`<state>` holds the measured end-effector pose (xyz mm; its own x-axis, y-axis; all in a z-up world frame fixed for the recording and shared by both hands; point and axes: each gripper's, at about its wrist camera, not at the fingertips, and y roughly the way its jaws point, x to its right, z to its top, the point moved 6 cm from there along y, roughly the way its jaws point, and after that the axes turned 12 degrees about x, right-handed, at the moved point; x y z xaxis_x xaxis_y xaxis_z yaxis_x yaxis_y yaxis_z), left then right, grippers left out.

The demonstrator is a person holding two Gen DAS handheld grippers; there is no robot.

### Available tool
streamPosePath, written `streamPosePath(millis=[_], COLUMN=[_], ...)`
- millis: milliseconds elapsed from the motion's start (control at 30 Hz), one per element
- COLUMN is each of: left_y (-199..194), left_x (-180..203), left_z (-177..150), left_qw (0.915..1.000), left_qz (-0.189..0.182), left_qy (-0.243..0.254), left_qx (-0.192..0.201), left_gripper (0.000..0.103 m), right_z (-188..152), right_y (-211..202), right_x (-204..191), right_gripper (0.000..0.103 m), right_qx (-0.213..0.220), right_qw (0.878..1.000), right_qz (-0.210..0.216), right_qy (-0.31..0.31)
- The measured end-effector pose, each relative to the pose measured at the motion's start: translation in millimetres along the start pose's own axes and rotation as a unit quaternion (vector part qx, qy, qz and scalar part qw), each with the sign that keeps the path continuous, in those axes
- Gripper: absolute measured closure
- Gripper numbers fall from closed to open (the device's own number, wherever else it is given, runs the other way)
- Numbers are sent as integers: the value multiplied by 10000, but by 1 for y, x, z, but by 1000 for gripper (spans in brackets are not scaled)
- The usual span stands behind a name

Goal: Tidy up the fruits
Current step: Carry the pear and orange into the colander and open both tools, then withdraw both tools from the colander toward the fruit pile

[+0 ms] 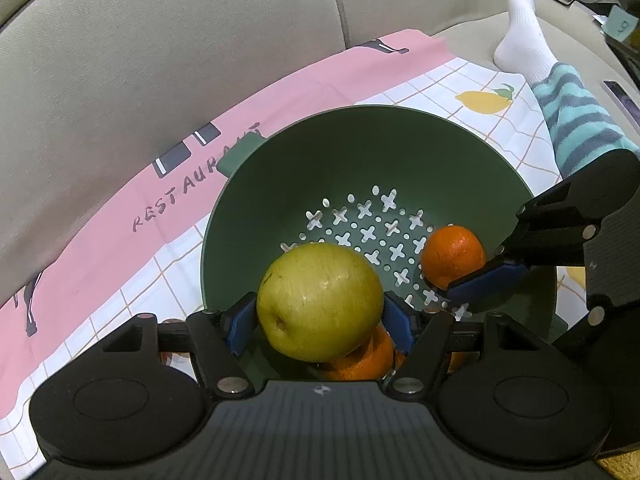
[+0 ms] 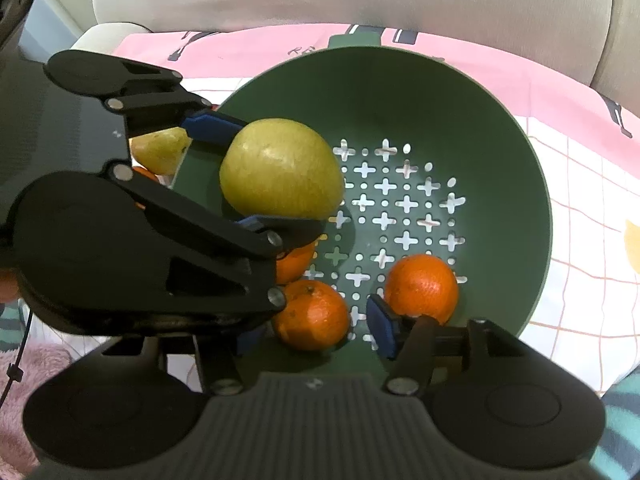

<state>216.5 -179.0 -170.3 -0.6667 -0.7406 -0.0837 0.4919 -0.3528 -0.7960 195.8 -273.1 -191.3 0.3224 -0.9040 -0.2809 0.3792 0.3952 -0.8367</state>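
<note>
Left gripper (image 1: 320, 320) pinching pear (image 1: 318, 302) over near rim of colander (image 1: 360, 128); spread pads only once pear is low inside, beside oranges.
Right gripper (image 2: 316, 330) spread around orange (image 2: 312, 314) inside colander, not pinching; withdraw straight up.

The left black plastic two-finger tool (image 1: 320, 320) has a ribbed grey housing, round black caps at each side, silver screws at its linkage joints and blue pads (image 1: 240, 326) on the fingers. The right tool (image 2: 316, 332) is built alike. The person wears a white sock (image 1: 522, 28) and teal-and-grey striped fleece trousers (image 1: 576, 120).
</note>
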Motion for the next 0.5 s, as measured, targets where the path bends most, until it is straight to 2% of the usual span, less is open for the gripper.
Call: streamPosePath(millis=[200,267,500], left_y=[-4,-8,-27], left_x=[2,1,1], left_z=[1,4,10], left_qw=[10000,9998,9993], left_qz=[62,167,233], left_qy=[20,68,56], left_qx=[27,120,302], left_gripper=[22,18,17], right_z=[0,0,3], right_y=[-4,-6,-18], right_x=[-1,-1,4], right_gripper=[45,40,38], right_qx=[34,66,168], right_qw=[10000,9999,9997], right_qz=[-46,-70,-175], right_qy=[-54,-41,88])
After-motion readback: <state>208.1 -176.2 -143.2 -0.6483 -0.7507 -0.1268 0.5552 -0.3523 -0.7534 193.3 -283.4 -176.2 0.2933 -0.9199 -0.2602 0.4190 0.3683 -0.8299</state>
